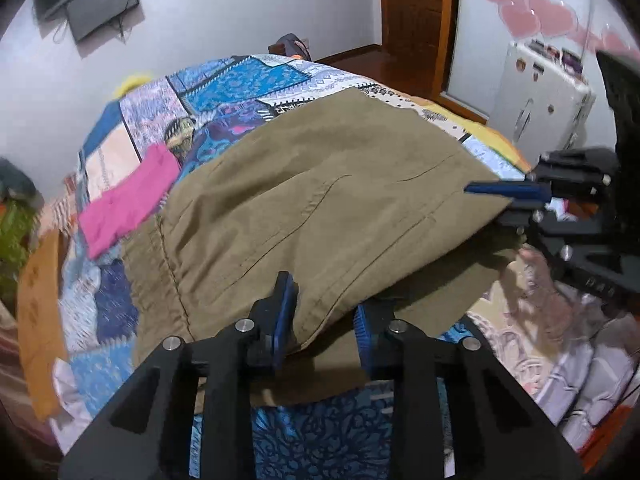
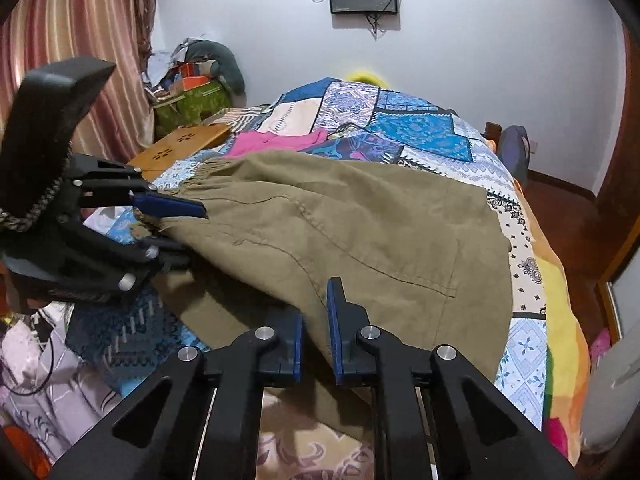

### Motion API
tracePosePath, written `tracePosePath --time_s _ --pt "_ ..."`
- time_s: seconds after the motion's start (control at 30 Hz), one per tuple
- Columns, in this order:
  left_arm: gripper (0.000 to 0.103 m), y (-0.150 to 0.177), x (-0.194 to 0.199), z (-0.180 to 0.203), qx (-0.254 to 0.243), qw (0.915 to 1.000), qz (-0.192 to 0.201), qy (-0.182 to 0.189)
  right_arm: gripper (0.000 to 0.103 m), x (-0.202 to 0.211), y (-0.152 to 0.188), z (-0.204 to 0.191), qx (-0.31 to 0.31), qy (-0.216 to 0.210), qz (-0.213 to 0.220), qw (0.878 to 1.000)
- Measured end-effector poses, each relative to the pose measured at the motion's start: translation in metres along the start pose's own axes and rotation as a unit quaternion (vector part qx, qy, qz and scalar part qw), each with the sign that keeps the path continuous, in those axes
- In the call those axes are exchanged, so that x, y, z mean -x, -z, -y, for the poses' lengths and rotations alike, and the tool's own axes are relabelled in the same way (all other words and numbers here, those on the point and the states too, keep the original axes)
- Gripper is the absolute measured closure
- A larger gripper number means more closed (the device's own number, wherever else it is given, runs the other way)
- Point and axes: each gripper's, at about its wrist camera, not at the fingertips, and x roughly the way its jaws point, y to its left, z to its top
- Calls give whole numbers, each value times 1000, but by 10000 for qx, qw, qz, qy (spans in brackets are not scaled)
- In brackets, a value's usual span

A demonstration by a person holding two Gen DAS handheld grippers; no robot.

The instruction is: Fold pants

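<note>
Bedroom; patchwork bedspread [image 2: 420, 128], pink garment [image 1: 128, 204] aside. Olive pants [image 1: 320, 200] lie across the near half, one edge lifted. Left gripper [image 1: 326, 320] and right gripper [image 2: 316, 332] each pinch that edge. Folding apparently barely begun; fold-over and flattening remain.

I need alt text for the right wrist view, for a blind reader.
Both grippers pinch the near edge of olive pants spread on a patchwork quilt: right gripper in front, left gripper at left. Pink cloth lies behind.

pants [image 1: 320, 200] | olive-khaki, creased | spread on patchwork bedspread, near edge lifted
</note>
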Motion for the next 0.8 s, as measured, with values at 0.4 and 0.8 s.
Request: tracePosePath --time_s 0.4,0.8 --pt "76 20 7 6 2 9999 -118 121 89 -3 13 -2 -200 -206 -312 9991" --pt "51 21 57 -23 630 9953 298 674 54 26 13 8 -642 -446 -100 9969"
